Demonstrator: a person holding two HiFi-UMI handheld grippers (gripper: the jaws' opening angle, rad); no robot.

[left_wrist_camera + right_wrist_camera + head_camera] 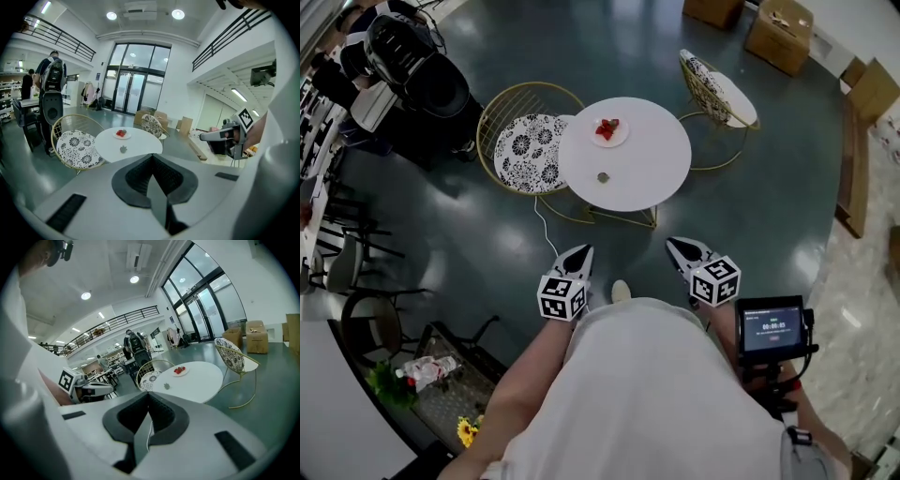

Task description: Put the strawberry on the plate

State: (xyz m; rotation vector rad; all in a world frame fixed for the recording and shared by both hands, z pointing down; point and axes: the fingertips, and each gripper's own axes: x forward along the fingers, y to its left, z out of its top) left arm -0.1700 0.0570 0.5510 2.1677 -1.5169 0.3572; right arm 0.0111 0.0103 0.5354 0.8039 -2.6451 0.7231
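Seen from above, a person stands on a dark green floor w/ a gripper in each hand. Both grippers point fwd at a round white table [647, 178].

- **Far left of the L jaws:** a dark chair [370, 319] and some yellow flowers [469, 429] on a low stand.
- **Ahead and left of the L jaws:** a gold wire chair [525, 148] w/ a black-and-white floral cushion, tucked against the table edge.
- **Left gripper [579, 255]:** jaws together, nothing btw them. It is held low and close to the body, probably because the table is well out of reach.
- **Straight ahead, btw the two jaw lines:** a small grey item [603, 177] near the table's middle, too small to identify.
- **Beyond it, toward the table's far side:** a white plate [621, 141] w/ red fruit on it, which reads as the strawberry [607, 128]. It appears to sit on the plate already, well apart from both grippers.
- **Right gripper [680, 249]:** jaws also together and empty, held level w/ the L one.
- **Ahead and right of the R jaws:** a second gold chair [720, 92], then cardboard boxes [780, 33] near the wall.
- **Just behind the R gripper:** a small screen [772, 326] by the R hand, facing up, presumably so the person can read it.
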